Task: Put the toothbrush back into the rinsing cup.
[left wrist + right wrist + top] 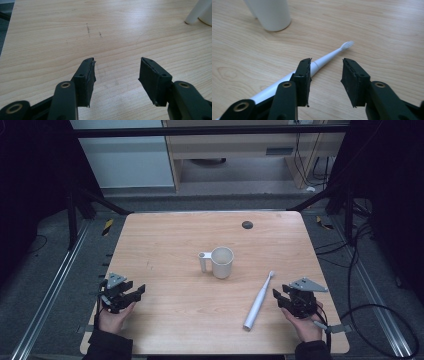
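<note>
High view, near to far. Right claw (pixel 281 296), jaws parted and holding nothing, rests at the tabletop's (pixel 165 240) near right edge. The toothbrush (pixel 258 300) lies flat just beside it at nine o'clock, long axis running from handle end at seven o'clock to bristle head at one o'clock. Left claw (pixel 136 293), also released and empty, sits well apart at the near left, so the right hand is the nearer. Beyond, at centre, stands the white cup (pixel 221 262), upright, handle leftward.
</note>
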### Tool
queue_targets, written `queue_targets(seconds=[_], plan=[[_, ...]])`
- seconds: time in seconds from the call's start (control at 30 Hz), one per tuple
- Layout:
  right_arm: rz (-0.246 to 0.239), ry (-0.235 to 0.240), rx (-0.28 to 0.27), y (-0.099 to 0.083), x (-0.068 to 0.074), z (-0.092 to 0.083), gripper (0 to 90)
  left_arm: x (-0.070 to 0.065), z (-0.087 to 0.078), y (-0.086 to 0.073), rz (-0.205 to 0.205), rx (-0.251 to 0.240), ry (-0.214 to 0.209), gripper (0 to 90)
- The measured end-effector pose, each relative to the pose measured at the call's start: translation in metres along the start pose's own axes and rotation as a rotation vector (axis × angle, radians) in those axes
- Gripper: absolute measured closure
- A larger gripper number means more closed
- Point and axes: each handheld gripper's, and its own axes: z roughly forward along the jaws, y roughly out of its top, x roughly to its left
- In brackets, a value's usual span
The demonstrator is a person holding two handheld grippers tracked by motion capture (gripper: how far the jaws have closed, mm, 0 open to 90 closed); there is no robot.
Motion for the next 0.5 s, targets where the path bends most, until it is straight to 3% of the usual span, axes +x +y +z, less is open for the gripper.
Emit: queue_targets(seconds=[0.5], plan=[[-0.038, 0.087, 0.030, 0.001, 0.021, 0.007, 79.4, -0.001, 0.001, 0.000, 0.002, 0.007, -0.006, 45.4]])
